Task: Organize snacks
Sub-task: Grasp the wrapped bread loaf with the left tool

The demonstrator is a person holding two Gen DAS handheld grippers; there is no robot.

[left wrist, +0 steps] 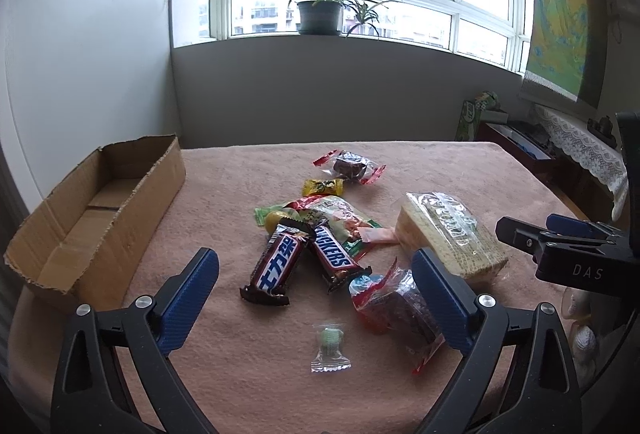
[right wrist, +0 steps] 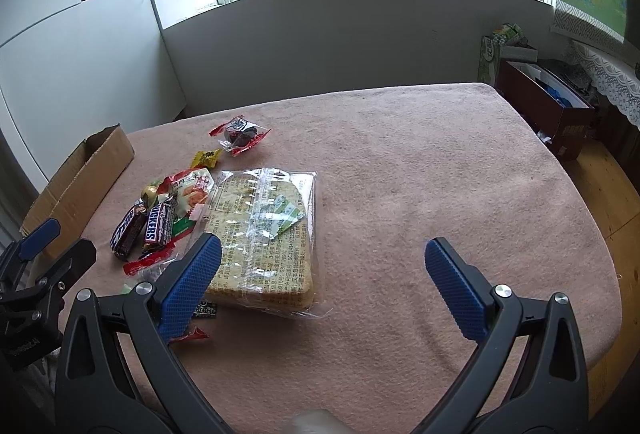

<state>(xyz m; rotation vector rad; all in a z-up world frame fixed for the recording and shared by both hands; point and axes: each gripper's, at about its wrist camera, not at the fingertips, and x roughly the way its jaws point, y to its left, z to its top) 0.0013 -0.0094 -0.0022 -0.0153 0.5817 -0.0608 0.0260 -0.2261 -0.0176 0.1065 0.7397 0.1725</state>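
The left gripper's right blue finger (left wrist: 440, 298) covers part of the clear-wrapped dark brown snack with red ends (left wrist: 400, 310), while the print on the clear plastic pack of pale square crackers (right wrist: 264, 234) is too small to read.

Your left gripper (left wrist: 316, 266) hangs wide open over the pink cloth-covered table (left wrist: 400, 162), two brown chocolate bars (left wrist: 276, 266) lying between its blue pads. The open brown cardboard box (left wrist: 100, 210) sits left, the clear-wrapped pale wafer pack (left wrist: 452, 234) right.
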